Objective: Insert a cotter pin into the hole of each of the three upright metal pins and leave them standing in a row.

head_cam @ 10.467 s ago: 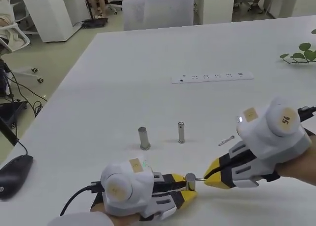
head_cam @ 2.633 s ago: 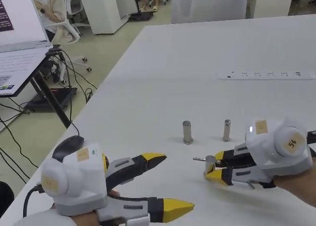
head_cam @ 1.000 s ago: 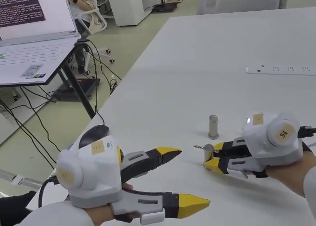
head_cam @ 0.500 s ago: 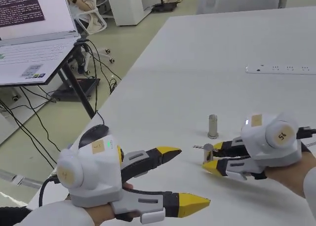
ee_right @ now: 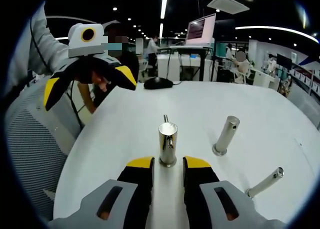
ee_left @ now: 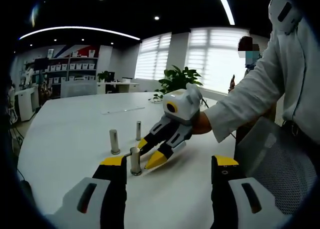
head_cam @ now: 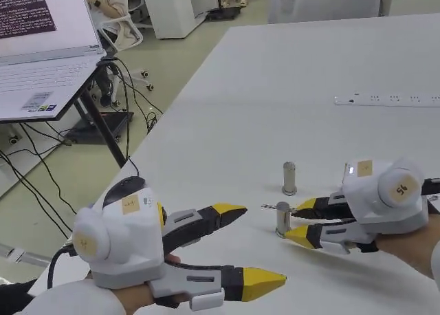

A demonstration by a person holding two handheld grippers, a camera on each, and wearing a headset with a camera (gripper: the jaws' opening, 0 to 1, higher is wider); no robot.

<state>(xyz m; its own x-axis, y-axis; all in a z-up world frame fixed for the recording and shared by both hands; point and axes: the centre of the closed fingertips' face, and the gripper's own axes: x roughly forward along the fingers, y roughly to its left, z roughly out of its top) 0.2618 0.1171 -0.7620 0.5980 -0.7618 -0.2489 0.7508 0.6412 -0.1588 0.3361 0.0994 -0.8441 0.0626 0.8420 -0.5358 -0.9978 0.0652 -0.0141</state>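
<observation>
Draw the right gripper (head_cam: 292,221), jaws slightly parted and holding nothing, straight back from the short upright steel pin (ee_right: 168,139) standing on the white table (head_cam: 227,122) just at its tips. Avoid nudging the thin wire cotter pin (head_cam: 269,206) through its top. Hold the wide-spread, empty left gripper (head_cam: 263,244) clear.

A power strip (head_cam: 388,99) lies at two o'clock on the table (head_cam: 261,88); a laptop (head_cam: 38,67) sits at ten o'clock

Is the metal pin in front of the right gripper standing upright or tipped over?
Upright: the metal pin stands on its base on the table, with a cotter pin through its top.
</observation>
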